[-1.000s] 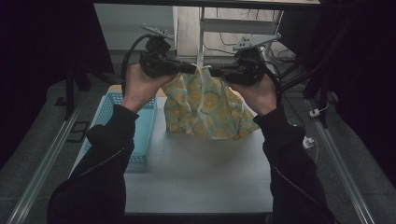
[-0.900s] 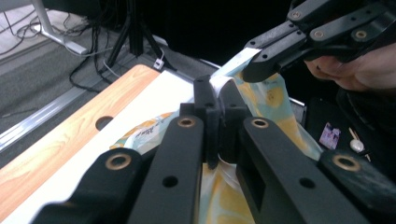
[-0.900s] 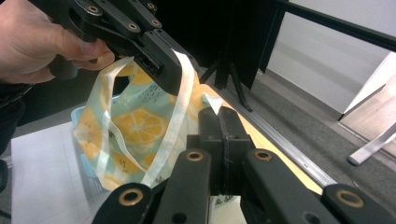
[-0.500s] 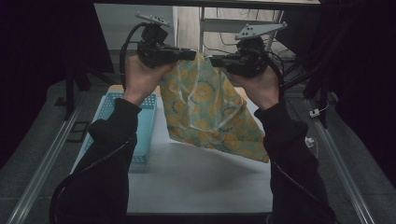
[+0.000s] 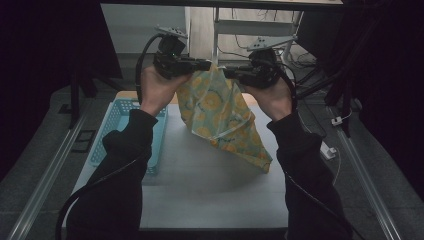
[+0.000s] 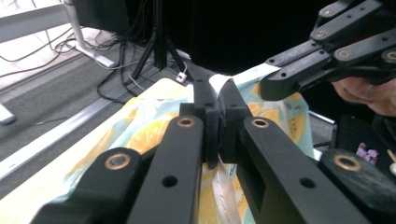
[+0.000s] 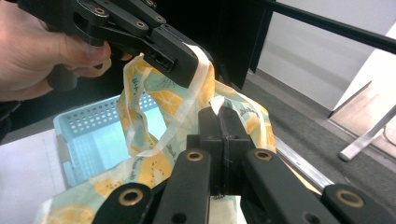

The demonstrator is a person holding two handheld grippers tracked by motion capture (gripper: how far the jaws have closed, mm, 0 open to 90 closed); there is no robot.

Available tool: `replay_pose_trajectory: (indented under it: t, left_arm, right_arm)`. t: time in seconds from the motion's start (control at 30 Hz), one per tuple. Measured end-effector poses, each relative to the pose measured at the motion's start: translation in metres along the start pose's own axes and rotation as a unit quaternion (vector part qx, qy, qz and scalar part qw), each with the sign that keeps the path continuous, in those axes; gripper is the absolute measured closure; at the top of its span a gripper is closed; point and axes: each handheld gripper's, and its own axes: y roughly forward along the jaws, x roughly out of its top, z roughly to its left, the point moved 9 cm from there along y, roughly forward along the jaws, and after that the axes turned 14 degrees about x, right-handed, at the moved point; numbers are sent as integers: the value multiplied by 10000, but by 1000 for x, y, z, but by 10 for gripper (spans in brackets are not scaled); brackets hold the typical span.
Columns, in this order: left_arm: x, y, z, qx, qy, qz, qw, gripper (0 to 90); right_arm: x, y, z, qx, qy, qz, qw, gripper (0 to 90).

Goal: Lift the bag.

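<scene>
A thin bag [image 5: 220, 115] printed with yellow citrus slices on pale green hangs in the air over the white table [image 5: 215, 195]. My left gripper [image 5: 207, 64] is shut on its top edge from the left. Close beside it, my right gripper [image 5: 227, 73] is shut on the same edge from the right. In the left gripper view the jaws [image 6: 217, 91] pinch the bag [image 6: 140, 135], with the right gripper [image 6: 275, 86] just beyond. In the right gripper view my jaws [image 7: 219, 114] clamp a fold of the bag [image 7: 159, 168], and the left gripper [image 7: 180, 60] holds a strip above.
A light blue perforated basket [image 5: 117, 120] stands on the table's left side, under my left forearm; it also appears in the right gripper view [image 7: 84, 135]. Metal rails [image 5: 45, 180] run along both sides. Cables and frame legs [image 5: 280, 55] lie beyond the far edge.
Both hands rose a little with the bag. The bag, bunched up low a second ago, has unfurled and now hangs long, its bottom corner trailing toward the right.
</scene>
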Motion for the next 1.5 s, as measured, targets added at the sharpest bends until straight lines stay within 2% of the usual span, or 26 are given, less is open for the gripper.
replay_pose_trajectory:
  t: [0.23,0.47,0.8,1.0,1.27,1.5]
  left_arm:
    - [-15,15,-1,-31,83,172,9998,881]
    - [-36,31,1,-63,111,409,9991,871]
    - [-69,50,8,-75,120,736,9972,847]
    - [-83,59,9,-126,44,857,9962,827]
    - [-90,64,9,-194,13,902,9957,796]
    - [-92,62,9,-146,21,923,9956,690]
  right_arm:
    - [-15,8,-4,32,103,92,9999,900]
    - [-38,24,-10,151,296,227,9992,900]
    - [-67,46,-16,257,488,430,9975,895]
    - [-80,54,-19,288,590,533,9964,891]
    - [-86,55,-21,296,661,518,9960,859]
    - [-82,50,-19,268,653,428,9966,797]
